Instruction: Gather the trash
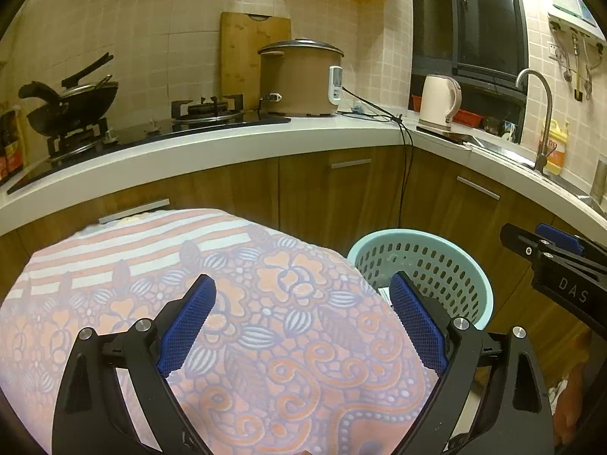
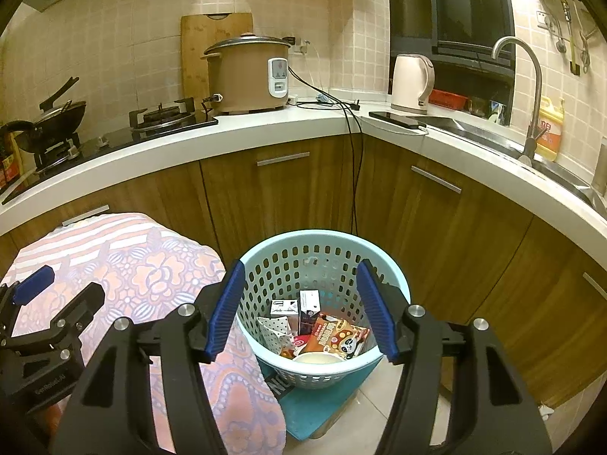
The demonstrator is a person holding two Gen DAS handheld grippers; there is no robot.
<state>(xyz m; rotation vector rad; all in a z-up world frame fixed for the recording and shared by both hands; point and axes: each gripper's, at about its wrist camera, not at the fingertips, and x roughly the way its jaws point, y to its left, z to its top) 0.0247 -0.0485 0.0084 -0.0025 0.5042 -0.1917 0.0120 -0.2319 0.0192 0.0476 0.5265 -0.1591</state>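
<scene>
Right wrist view looks straight down its fingers into the pale blue basket [image 2: 326, 303], which stands on the floor tiles in the corner where the wooden cabinets [image 2: 284, 189] meet. The right gripper [image 2: 299, 311] hangs above the basket's mouth with its blue pads spread apart and nothing between them, a stance that fits a drop into the bin. The trash [image 2: 322, 330] lies at the bottom: a snack packet with a panda print, a couple of small cartons, a dotted wrapper and what looks like a paper bowl (the smaller bits are too jumbled to name). I see no loose litter on the floor nearby, so the collecting seems near its end, though much of the room is out of sight.

The basket sits just beside a surface draped in an orange floral cloth [image 2: 151, 284], probably so items cleared from it can go straight in. From the left wrist view, the left gripper [image 1: 303, 322] hovers over that cloth with its jaws wide apart and empty; the cloth below it shows nothing to pick up. Its neighbour shows at the right edge of that view, over the basket's side.
</scene>
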